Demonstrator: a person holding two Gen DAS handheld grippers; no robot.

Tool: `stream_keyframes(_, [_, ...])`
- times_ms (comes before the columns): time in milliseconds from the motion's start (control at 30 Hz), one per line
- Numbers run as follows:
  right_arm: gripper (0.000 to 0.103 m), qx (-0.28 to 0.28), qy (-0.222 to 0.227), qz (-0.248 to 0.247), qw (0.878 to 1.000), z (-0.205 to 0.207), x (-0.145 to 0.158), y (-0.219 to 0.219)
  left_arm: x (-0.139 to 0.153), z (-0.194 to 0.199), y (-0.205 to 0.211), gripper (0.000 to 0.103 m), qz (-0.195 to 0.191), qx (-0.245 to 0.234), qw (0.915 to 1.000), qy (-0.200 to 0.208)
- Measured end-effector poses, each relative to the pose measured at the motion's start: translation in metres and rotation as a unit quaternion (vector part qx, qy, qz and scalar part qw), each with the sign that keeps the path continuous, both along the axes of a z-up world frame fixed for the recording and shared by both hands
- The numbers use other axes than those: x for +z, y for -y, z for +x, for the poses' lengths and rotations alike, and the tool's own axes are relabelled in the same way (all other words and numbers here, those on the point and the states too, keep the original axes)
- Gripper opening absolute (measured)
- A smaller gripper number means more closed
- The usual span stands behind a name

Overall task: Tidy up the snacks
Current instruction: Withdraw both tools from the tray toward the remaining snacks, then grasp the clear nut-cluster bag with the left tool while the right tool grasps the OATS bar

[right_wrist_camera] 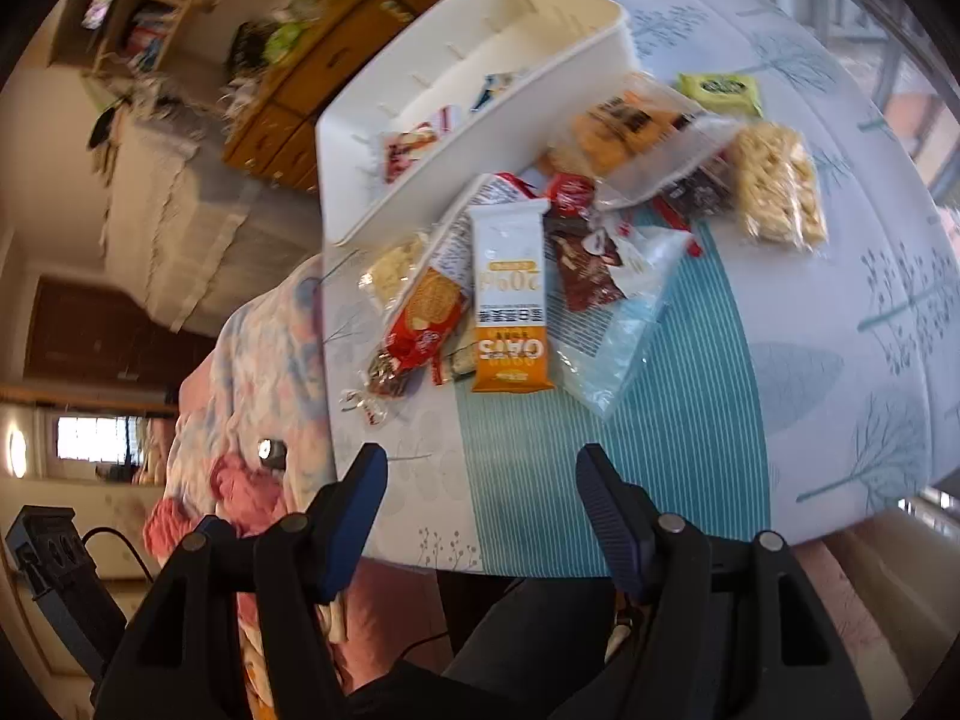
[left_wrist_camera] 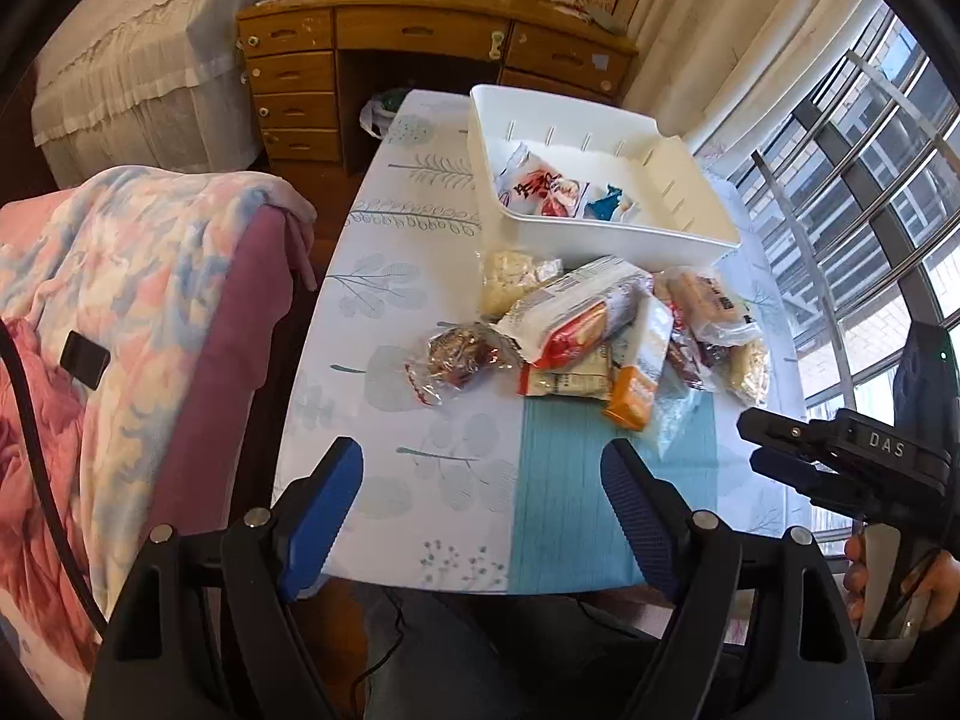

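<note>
A white divided bin (left_wrist_camera: pixel 606 238) stands at the far end of the table and holds a few snack packets (left_wrist_camera: pixel 543 189). In front of it lies a loose pile: a red cracker pack (left_wrist_camera: pixel 576 312), an orange oats bar (right_wrist_camera: pixel 510 312), a dark nut cake in clear wrap (left_wrist_camera: pixel 462 354), a pale rice bar (left_wrist_camera: pixel 516 276), a peanut bar (right_wrist_camera: pixel 774 192) and a green packet (right_wrist_camera: pixel 720 90). My left gripper (left_wrist_camera: pixel 486 498) hangs open over the near table edge, short of the pile, with nothing in it. My right gripper (right_wrist_camera: pixel 480 498) is also open and empty, just short of the oats bar.
The table wears a leaf-print cloth with a teal striped panel (left_wrist_camera: pixel 576 498). A bed with a pink floral blanket (left_wrist_camera: pixel 120 330) and a phone (left_wrist_camera: pixel 84 358) presses against its left side. A wooden desk (left_wrist_camera: pixel 432 42) stands behind, a barred window (left_wrist_camera: pixel 870 180) to the right.
</note>
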State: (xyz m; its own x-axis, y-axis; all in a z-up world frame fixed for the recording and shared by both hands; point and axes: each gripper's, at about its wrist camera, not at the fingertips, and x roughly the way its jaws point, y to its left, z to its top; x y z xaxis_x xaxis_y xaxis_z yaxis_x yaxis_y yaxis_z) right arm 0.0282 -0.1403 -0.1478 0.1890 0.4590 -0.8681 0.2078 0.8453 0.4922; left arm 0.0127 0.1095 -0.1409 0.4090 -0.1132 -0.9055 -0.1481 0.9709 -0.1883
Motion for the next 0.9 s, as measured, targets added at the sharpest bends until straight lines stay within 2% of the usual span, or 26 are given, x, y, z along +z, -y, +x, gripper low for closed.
stream_keyframes(133, [0.066,-0.043,-0.011,-0.008,0.999,0.000,-0.007,-0.007,-0.016,0.025,-0.012,0.081,0.005,-0.043,0.9989,-0.019])
stream_keyframes(267, [0.066,-0.093,-0.006,-0.023,0.995,0.002,-0.010,-0.009,-0.034,0.052,-0.015,0.081,-0.002,-0.101,0.9939,-0.044])
stream_keyframes(367, [0.066,-0.129,-0.003,-0.049,0.990,0.004,-0.015,-0.014,-0.047,0.071,-0.015,0.081,0.001,-0.147,0.9875,-0.056])
stream_keyframes(533, [0.066,-0.174,0.015,-0.091,0.980,0.003,-0.022,-0.024,-0.073,0.105,-0.013,0.081,0.009,-0.220,0.9721,-0.080])
stream_keyframes(667, [0.066,-0.178,0.036,-0.128,0.975,0.002,-0.024,-0.038,-0.092,0.123,-0.009,0.081,0.021,-0.260,0.9610,-0.093])
stream_keyframes(767, [0.066,-0.167,0.067,-0.138,0.974,0.002,-0.025,-0.051,-0.107,0.128,-0.001,0.081,0.024,-0.291,0.9516,-0.096])
stream_keyframes(900, [0.066,-0.138,0.094,-0.151,0.974,0.007,-0.030,-0.062,-0.128,0.133,0.009,0.081,0.028,-0.310,0.9447,-0.104])
